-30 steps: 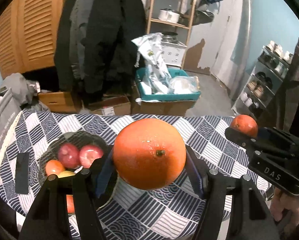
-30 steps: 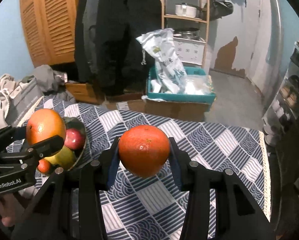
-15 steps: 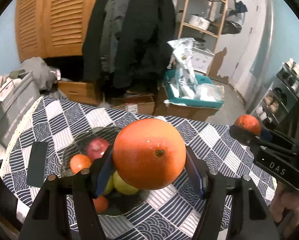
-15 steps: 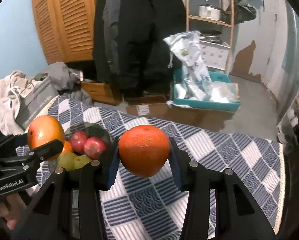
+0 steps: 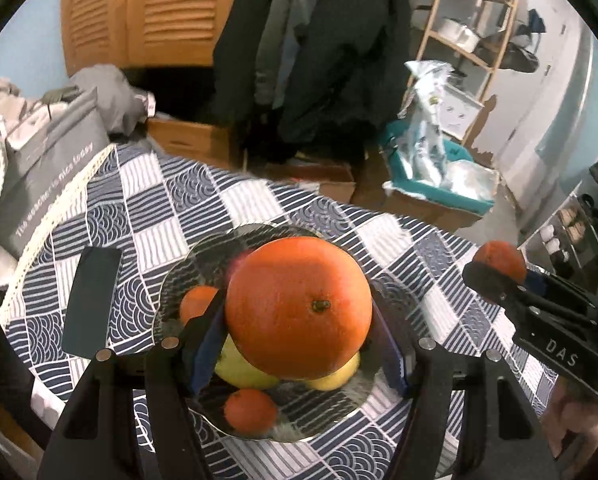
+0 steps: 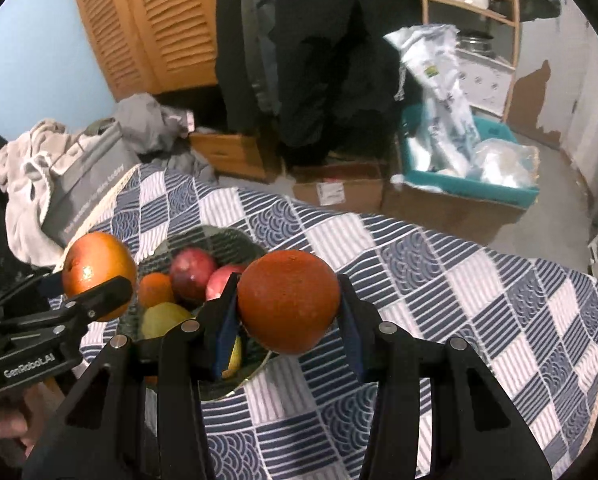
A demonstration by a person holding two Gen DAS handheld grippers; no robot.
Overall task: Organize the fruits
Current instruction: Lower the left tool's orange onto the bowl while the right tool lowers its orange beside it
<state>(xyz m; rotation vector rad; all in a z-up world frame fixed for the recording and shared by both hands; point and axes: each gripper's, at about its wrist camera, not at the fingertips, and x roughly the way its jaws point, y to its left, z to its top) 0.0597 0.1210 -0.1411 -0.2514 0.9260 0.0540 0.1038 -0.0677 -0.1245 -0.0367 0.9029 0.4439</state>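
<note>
My left gripper [image 5: 299,332] is shut on a large orange [image 5: 298,307] and hangs right over the glass fruit bowl [image 5: 179,280]. The bowl holds a small orange [image 5: 197,303], another small one [image 5: 250,408], yellow-green fruit [image 5: 239,372] and red apples [image 6: 191,268]. My right gripper [image 6: 289,316] is shut on a smaller orange [image 6: 289,300], just right of the bowl [image 6: 227,240] above the checked cloth. In the right wrist view the left gripper [image 6: 95,292] with its orange [image 6: 97,268] shows at the left. The right gripper's orange [image 5: 499,260] shows at the right in the left wrist view.
A dark phone [image 5: 91,300] lies on the blue-and-white checked tablecloth [image 6: 459,300] left of the bowl. A grey bag [image 5: 47,180] and clothes sit beyond the table's left edge. Cardboard boxes [image 6: 339,192] and a teal bin [image 6: 471,184] stand on the floor behind.
Both grippers moved left and down toward the bowl with their oranges. The left one now hangs over the bowl; the right one has come up beside it.
</note>
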